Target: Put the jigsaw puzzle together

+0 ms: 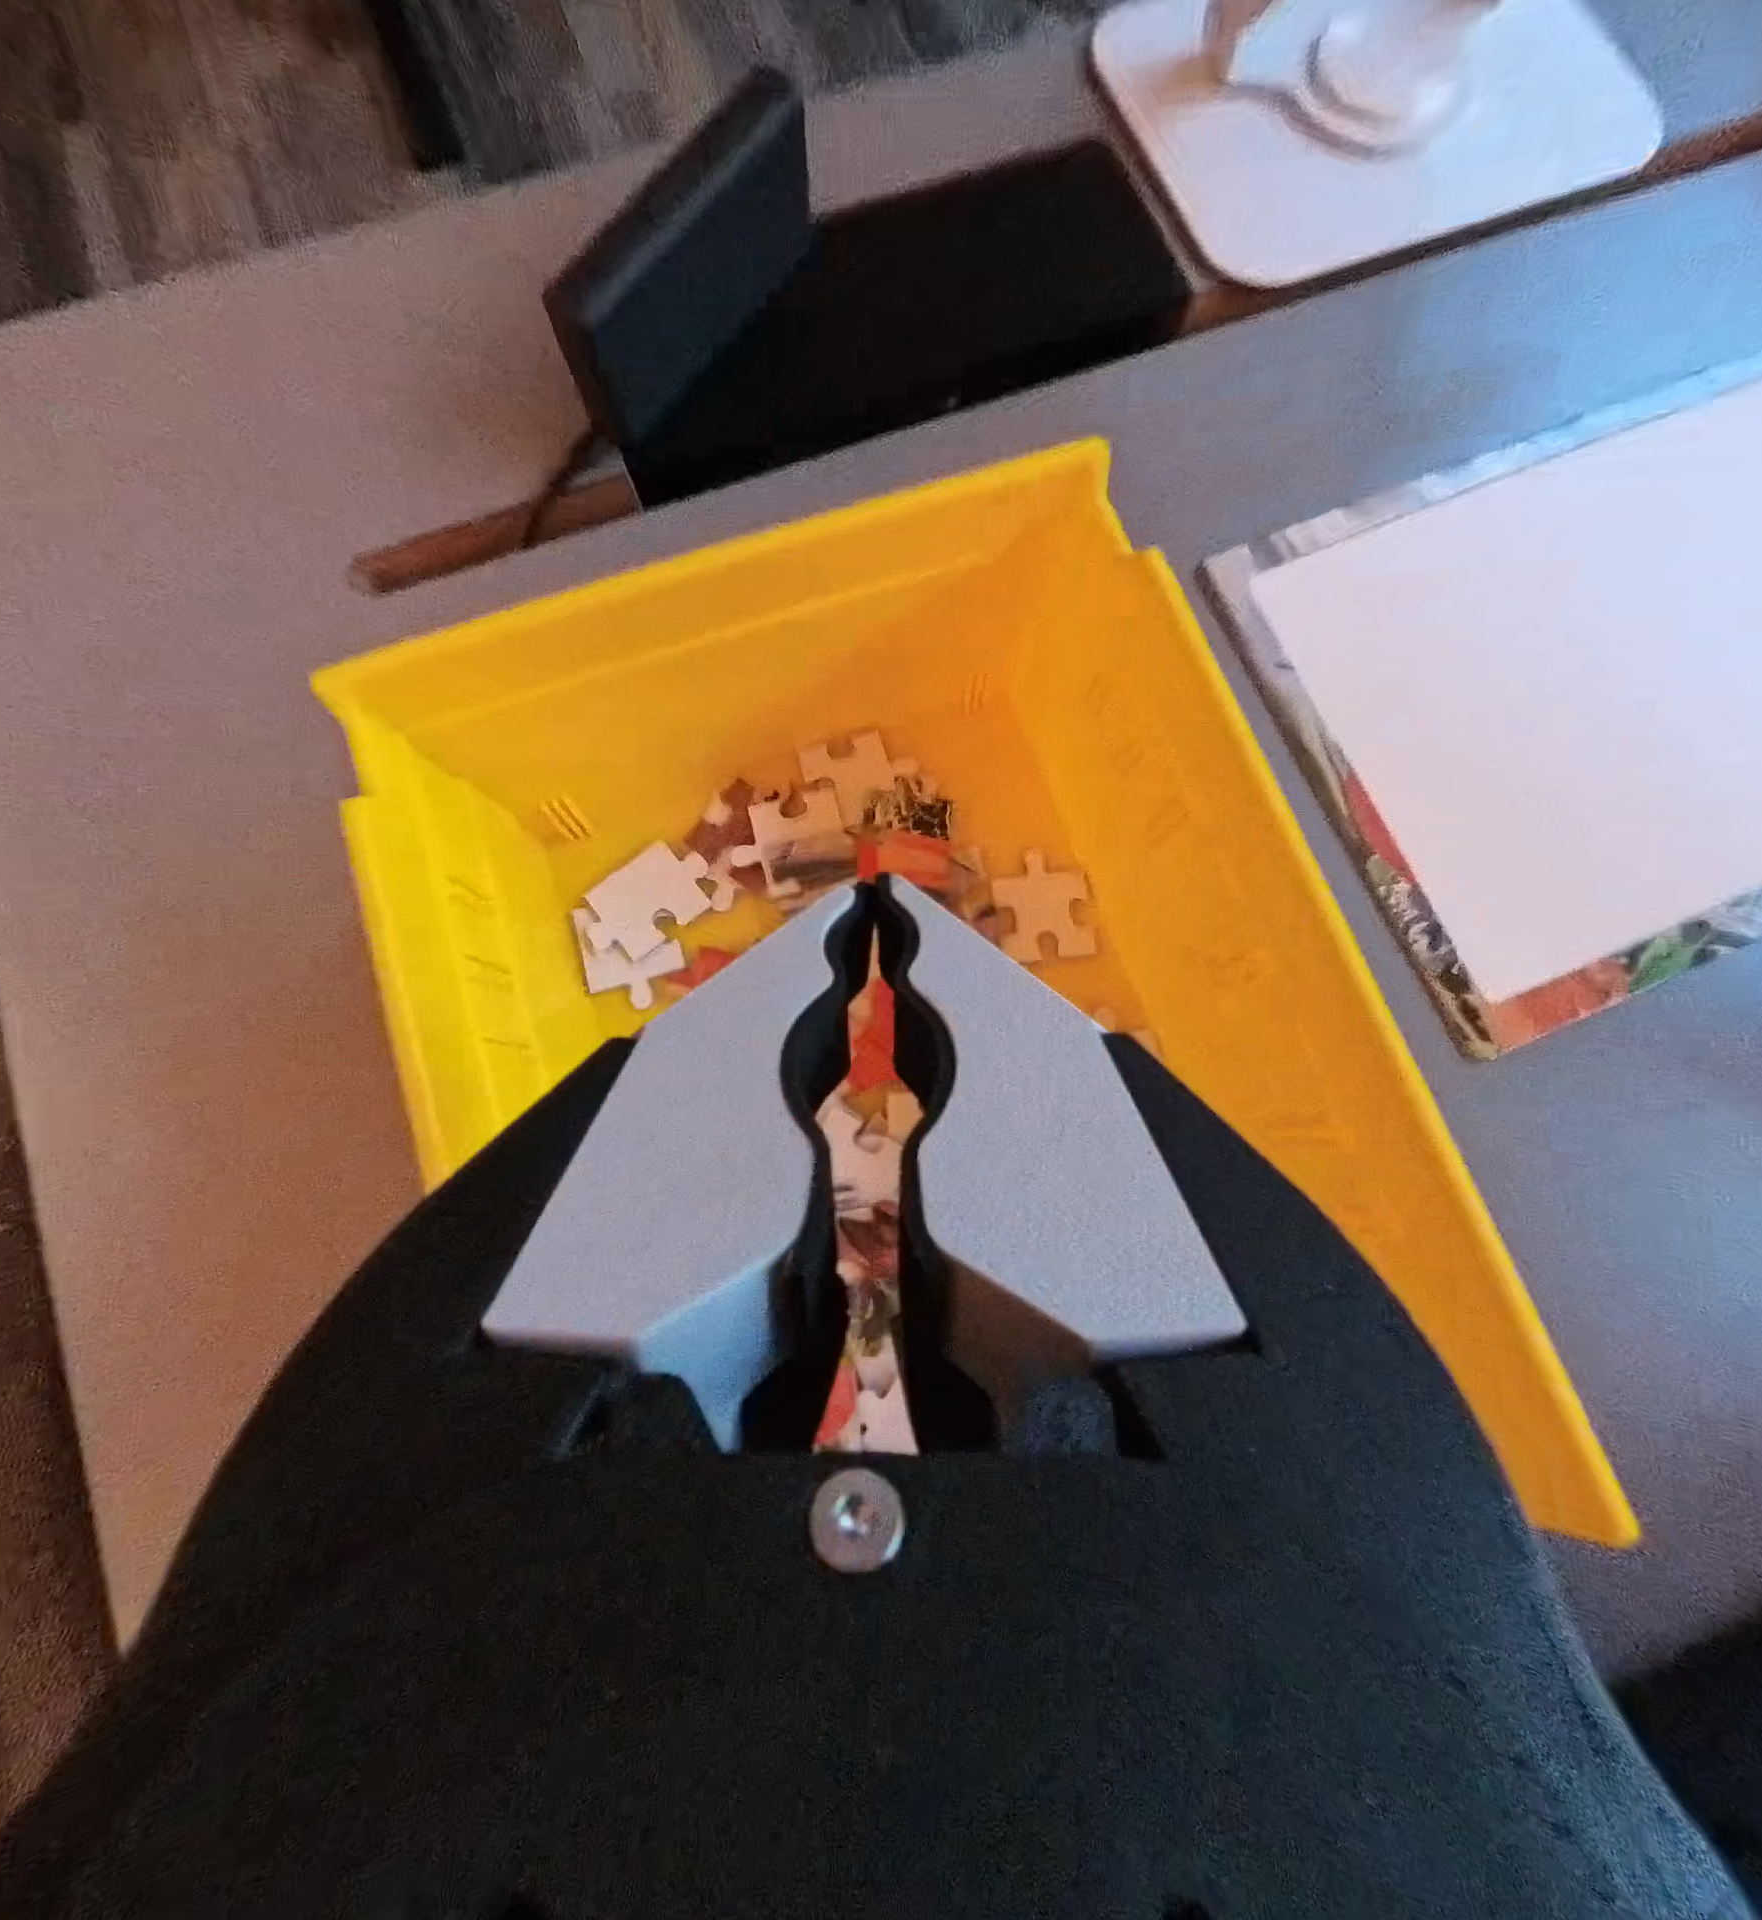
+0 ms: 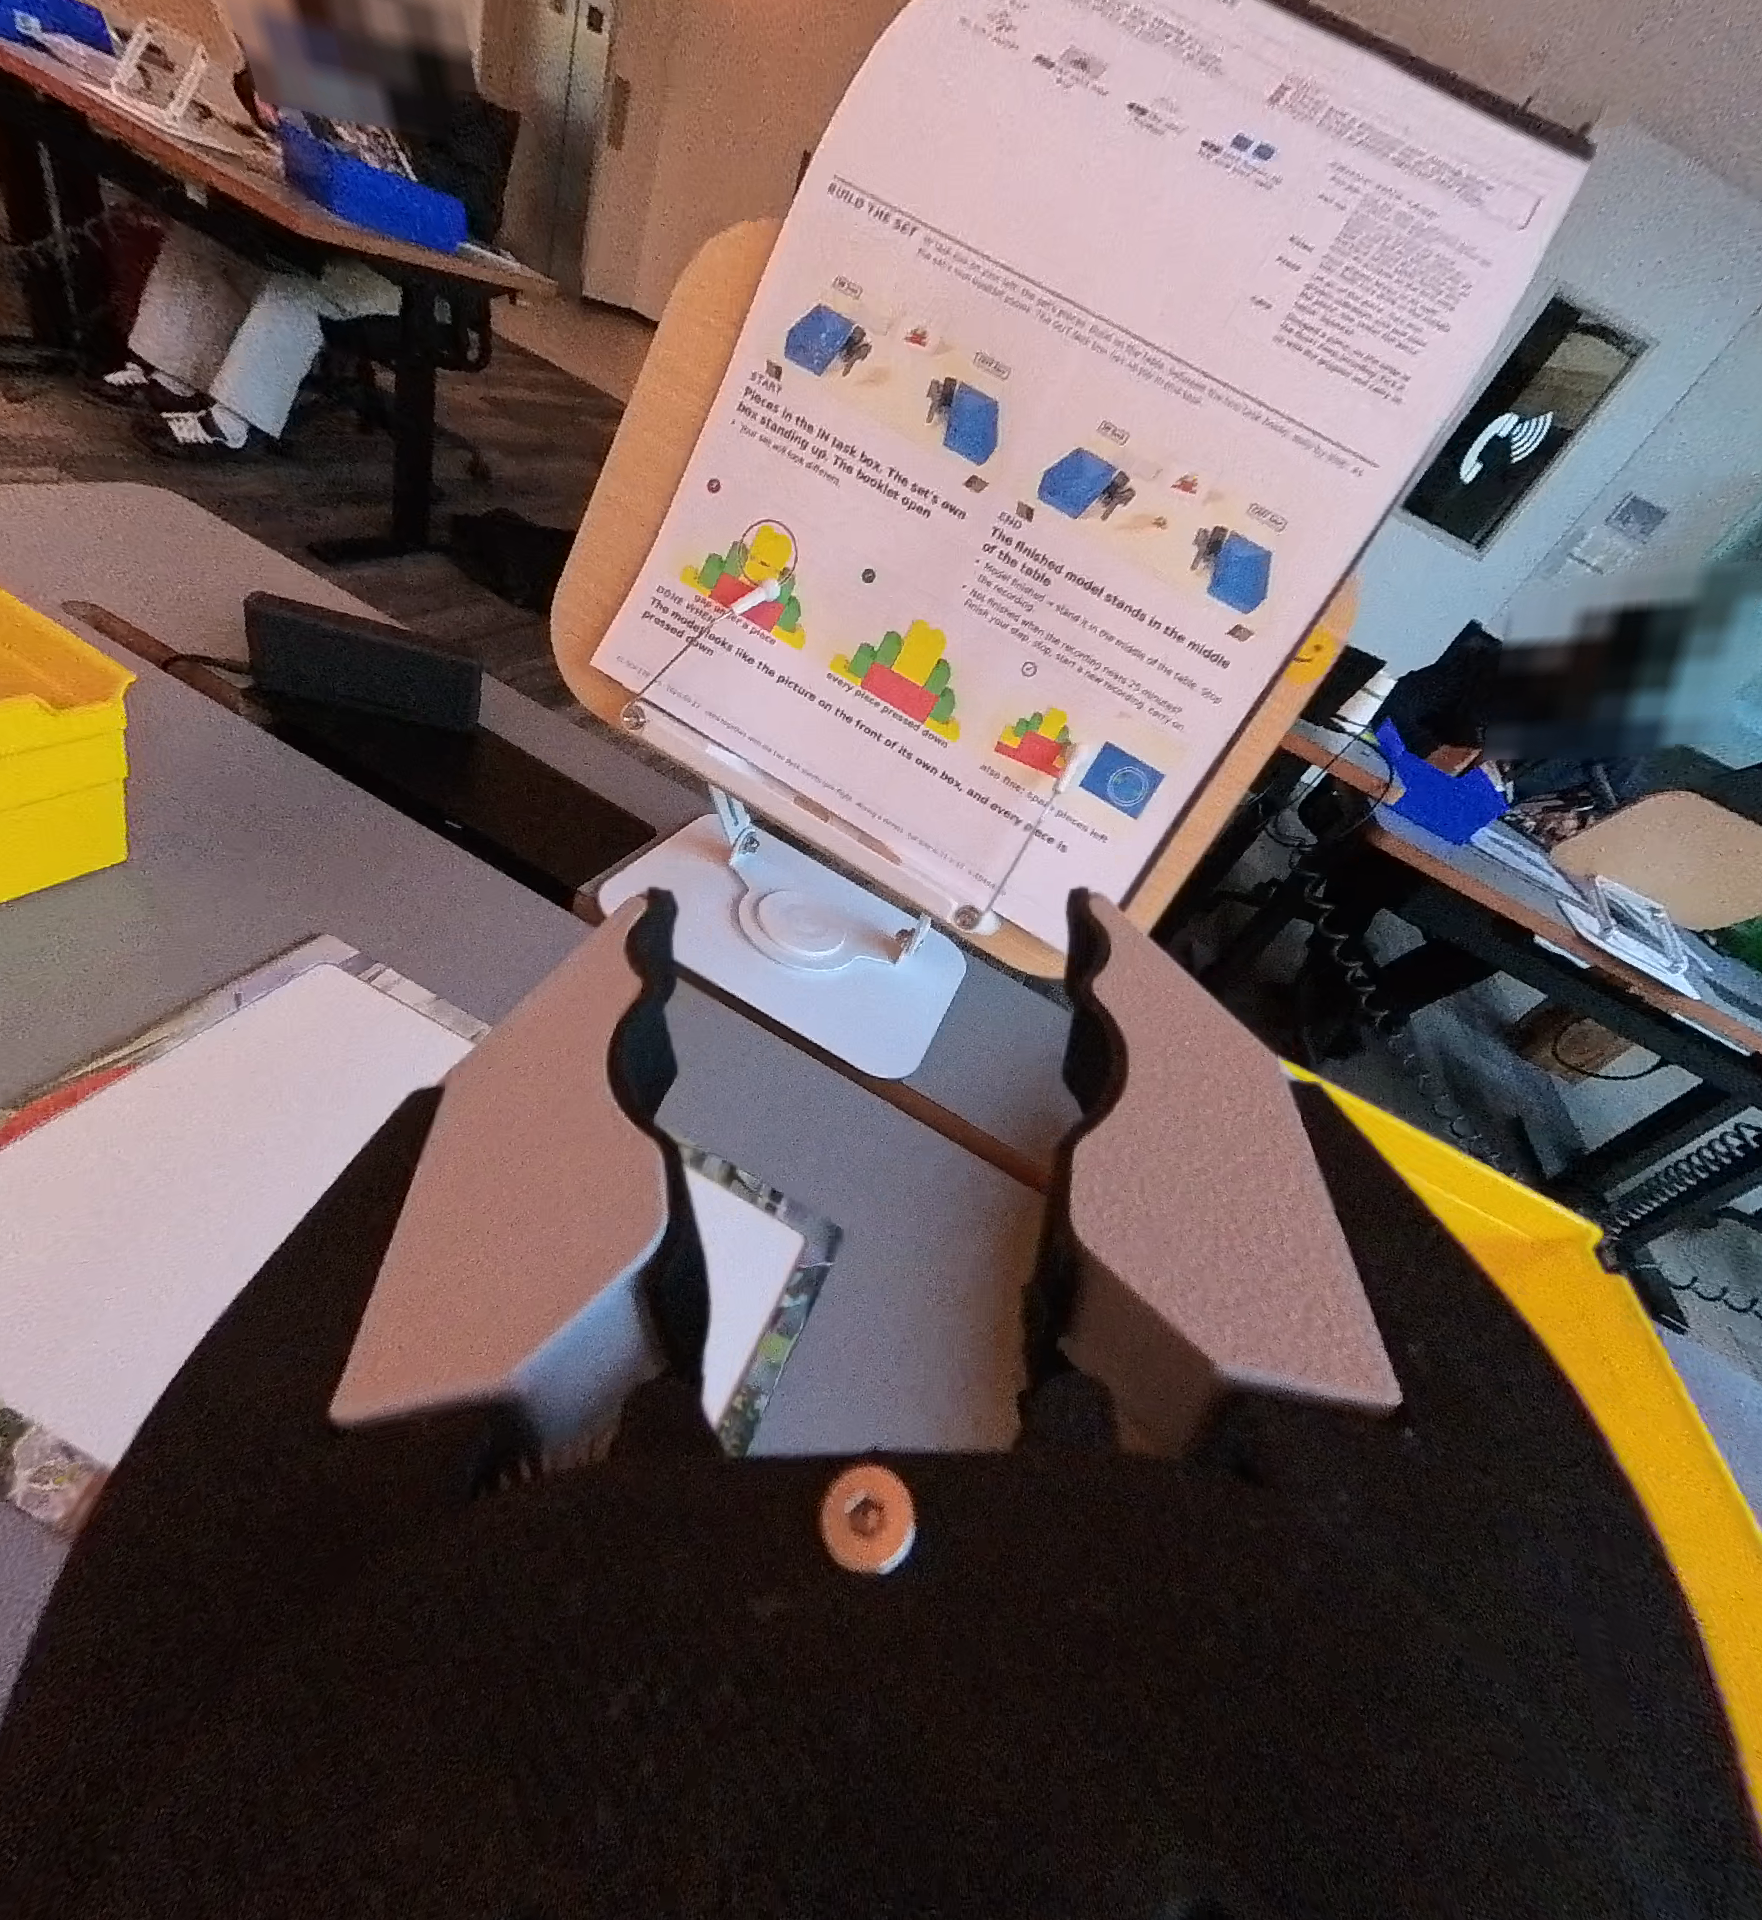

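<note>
A yellow bin (image 1: 711, 613) on the grey table holds several loose jigsaw pieces (image 1: 638, 904), some white side up and some picture side up. My left gripper (image 1: 875, 883) reaches down into the bin with its jaws closed, and a thin red-orange puzzle piece (image 1: 869, 860) shows edge-on at the tips. The puzzle board (image 1: 1542, 707), white with a printed picture border, lies to the right of the bin; it also shows in the right wrist view (image 2: 129, 1195). My right gripper (image 2: 866, 935) is open and empty above the board's far corner.
A paper sheet on a wooden stand (image 2: 1064, 468) with a white base (image 2: 815, 956) stands at the table's far edge. A black box (image 1: 690, 270) sits behind the bin. A second yellow bin (image 2: 1687, 1455) is at my right. Other desks stand beyond. My hands' fingertips stand some 45 centimeters from each other.
</note>
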Available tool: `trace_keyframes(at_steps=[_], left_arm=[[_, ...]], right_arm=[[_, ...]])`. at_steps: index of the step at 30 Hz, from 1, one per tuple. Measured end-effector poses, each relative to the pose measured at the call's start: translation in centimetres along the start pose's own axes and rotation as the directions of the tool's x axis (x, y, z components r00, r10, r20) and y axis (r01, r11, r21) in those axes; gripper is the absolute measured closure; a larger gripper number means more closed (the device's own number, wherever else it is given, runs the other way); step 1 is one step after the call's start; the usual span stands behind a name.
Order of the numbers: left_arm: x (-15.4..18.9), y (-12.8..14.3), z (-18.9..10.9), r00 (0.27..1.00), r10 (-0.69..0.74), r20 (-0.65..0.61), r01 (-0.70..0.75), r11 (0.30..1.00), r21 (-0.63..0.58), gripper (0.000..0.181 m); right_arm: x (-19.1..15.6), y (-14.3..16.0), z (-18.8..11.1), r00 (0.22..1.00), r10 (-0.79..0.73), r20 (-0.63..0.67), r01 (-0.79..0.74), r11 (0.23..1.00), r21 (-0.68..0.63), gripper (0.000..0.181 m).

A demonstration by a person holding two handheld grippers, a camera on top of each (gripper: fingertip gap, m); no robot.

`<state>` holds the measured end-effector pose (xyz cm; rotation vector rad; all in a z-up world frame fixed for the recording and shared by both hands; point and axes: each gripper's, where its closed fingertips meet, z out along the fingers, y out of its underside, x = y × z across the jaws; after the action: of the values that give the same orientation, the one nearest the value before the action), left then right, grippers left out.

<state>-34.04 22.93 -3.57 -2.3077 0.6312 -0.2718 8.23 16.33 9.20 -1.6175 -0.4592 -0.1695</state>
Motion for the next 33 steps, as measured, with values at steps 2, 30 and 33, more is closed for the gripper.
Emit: trace_keyframes(at_steps=[2,30,33], left_arm=[[-0.5,1.2,2.9,1.000,-0.014,-0.003,0.014,0.997,-0.078,0.180],[-2.3,6.6,11.1,0.994,0.076,0.074,-0.049,0.949,-0.312,0.151],[-2.3,6.7,10.9,0.994,0.084,0.075,-0.056,0.946,-0.319,0.152]], right_arm=[[-0.5,0.5,0.4,1.000,0.002,0.018,-0.002,1.000,-0.020,0.106],[0.8,1.5,-0.3,0.999,0.030,0.038,-0.027,0.996,-0.083,0.105],[1.3,1.5,-0.5,0.999,0.037,0.027,-0.035,0.996,-0.079,0.105]])
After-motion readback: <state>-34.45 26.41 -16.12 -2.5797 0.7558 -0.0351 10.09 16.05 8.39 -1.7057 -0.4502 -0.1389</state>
